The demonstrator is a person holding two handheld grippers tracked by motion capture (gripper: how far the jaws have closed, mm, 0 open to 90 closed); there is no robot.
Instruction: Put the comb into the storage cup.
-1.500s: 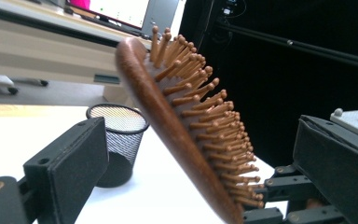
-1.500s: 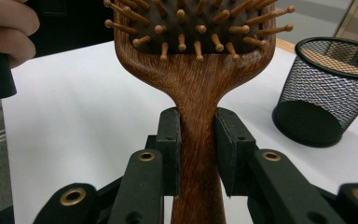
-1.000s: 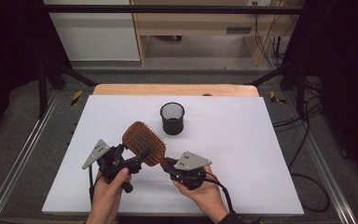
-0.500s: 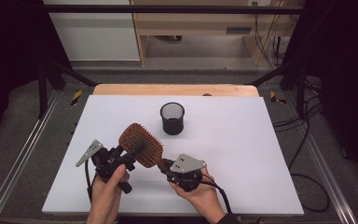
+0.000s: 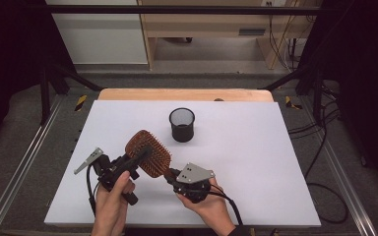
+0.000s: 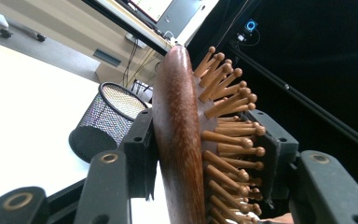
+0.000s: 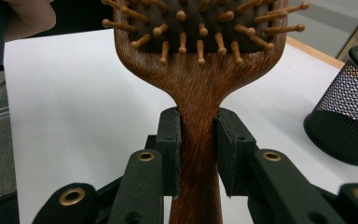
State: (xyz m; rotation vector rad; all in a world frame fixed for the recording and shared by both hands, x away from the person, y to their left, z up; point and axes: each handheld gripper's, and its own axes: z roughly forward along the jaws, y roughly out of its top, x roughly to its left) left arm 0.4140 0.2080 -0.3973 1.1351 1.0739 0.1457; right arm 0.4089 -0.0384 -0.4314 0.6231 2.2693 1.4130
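A wooden paddle hairbrush with wooden pins is held above the white table near its front edge. My right gripper is shut on the brush's handle, with both pads pressed against the wood. My left gripper has just been closing its jaws and is now shut on the brush head. One pad lies on the smooth back and the other on the pin tips. In the left gripper view the brush head stands edge-on between the jaws.
A black mesh cup stands upright on the table beyond the brush, also seen as a mesh cup at the right. A wooden strip edges the table's far side. Metal rails and cables run along both sides.
The left gripper's jaws have closed onto the brush head. The brush and both hands have shifted only slightly. The right grip on the handle is unchanged.
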